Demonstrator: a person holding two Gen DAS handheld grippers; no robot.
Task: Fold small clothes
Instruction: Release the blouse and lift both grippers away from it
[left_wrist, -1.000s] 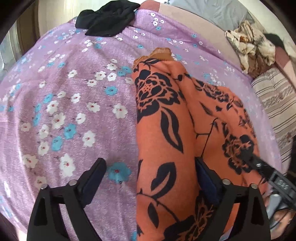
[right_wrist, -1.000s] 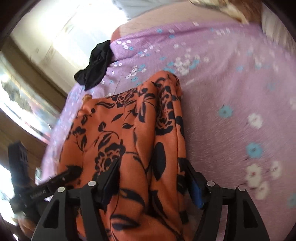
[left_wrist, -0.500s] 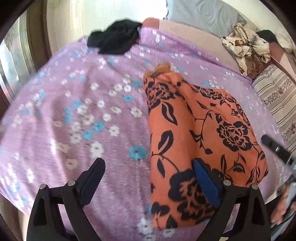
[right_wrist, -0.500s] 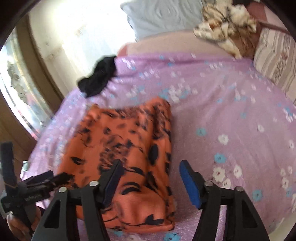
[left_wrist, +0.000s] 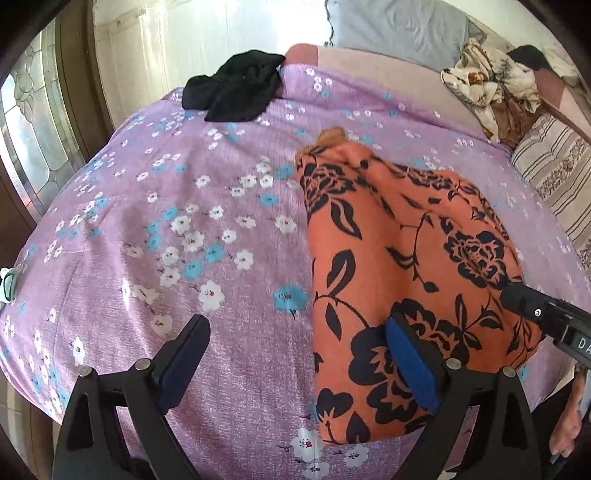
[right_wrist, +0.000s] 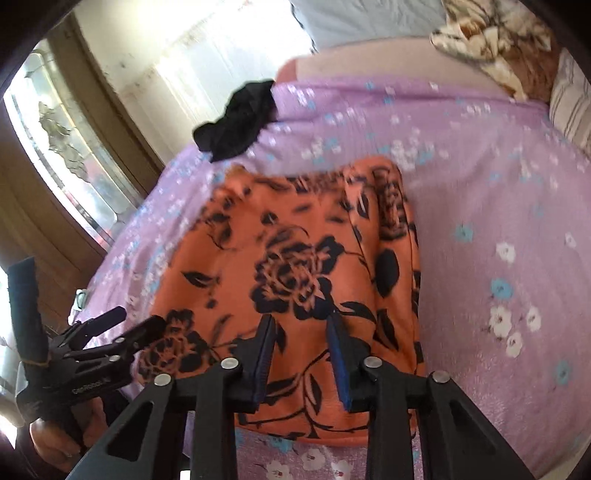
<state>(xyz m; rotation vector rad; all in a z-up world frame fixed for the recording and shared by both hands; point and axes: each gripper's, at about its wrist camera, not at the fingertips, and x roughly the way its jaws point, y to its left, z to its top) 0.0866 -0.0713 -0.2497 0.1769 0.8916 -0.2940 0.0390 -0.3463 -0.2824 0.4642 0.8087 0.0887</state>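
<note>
Both the left gripper (left_wrist: 295, 354) and right gripper (right_wrist: 301, 354) stand open, holding nothing. Risk: snagging only the orange garment's (left_wrist: 406, 258) top layer undoes its fold.

- An orange garment (left_wrist: 406, 266) printed with black roses and leaves is seen at centre right of the left wrist view.
- The bedsheet (left_wrist: 155, 229) is shown in lilac, scattered with small white and turquoise flowers.
- A plain black cloth (left_wrist: 236, 88) is seen at upper centre.
- A grey pillow (left_wrist: 399, 33) is shown at the top.
- A crumpled cream and brown patterned cloth (left_wrist: 487, 81) is seen at upper right.
- A beige pillow (left_wrist: 554, 173) with brown stripes is shown at the right edge.
- Blue pads are seen on the black jaws of both tools.
</note>
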